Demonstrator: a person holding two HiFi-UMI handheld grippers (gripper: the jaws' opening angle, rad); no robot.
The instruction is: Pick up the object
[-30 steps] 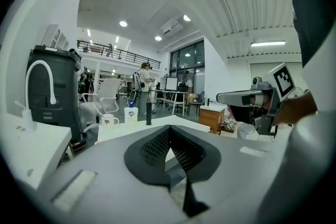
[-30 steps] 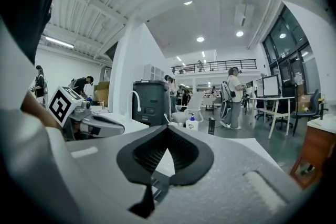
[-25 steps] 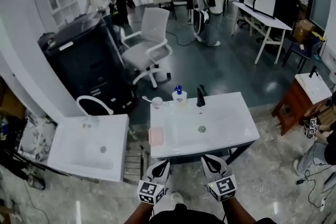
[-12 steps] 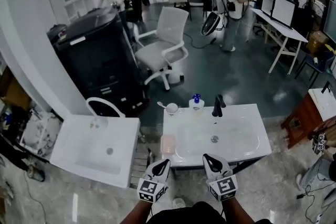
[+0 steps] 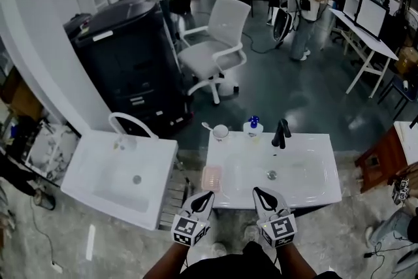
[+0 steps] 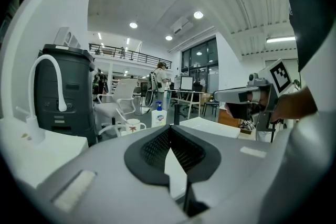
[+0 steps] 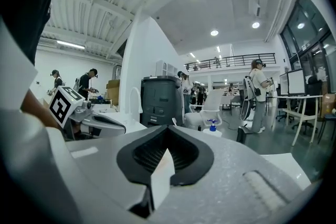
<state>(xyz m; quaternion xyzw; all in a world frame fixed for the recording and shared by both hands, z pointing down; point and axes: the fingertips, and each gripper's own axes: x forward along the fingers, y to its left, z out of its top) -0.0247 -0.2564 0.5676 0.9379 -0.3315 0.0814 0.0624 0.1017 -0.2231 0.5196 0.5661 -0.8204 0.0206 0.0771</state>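
Observation:
A white sink counter [image 5: 323,187] stands in front of me. On it are a pink soap dish [image 5: 211,178] at the front left, a white cup [image 5: 221,132] with a spoon, a blue-capped soap bottle [image 5: 253,126] and a black tap [image 5: 281,133] at the back. My left gripper [image 5: 206,195] and right gripper [image 5: 259,192] hover side by side at the counter's front edge, both shut and empty. In the left gripper view the shut left gripper [image 6: 169,132] points toward the cup [image 6: 132,126] and bottle [image 6: 159,115]. The right gripper [image 7: 167,131] faces the bottle [image 7: 212,126].
A second white sink [image 5: 91,189] with a curved white tap stands at the left. Behind it are a black cabinet [image 5: 127,65] and a white office chair [image 5: 219,42]. A wooden stool [image 5: 381,159] is at the right. People stand far back.
The head view has shifted, so the sink counter now sits lower and further right in the picture. Both grippers stay shut at its front edge.

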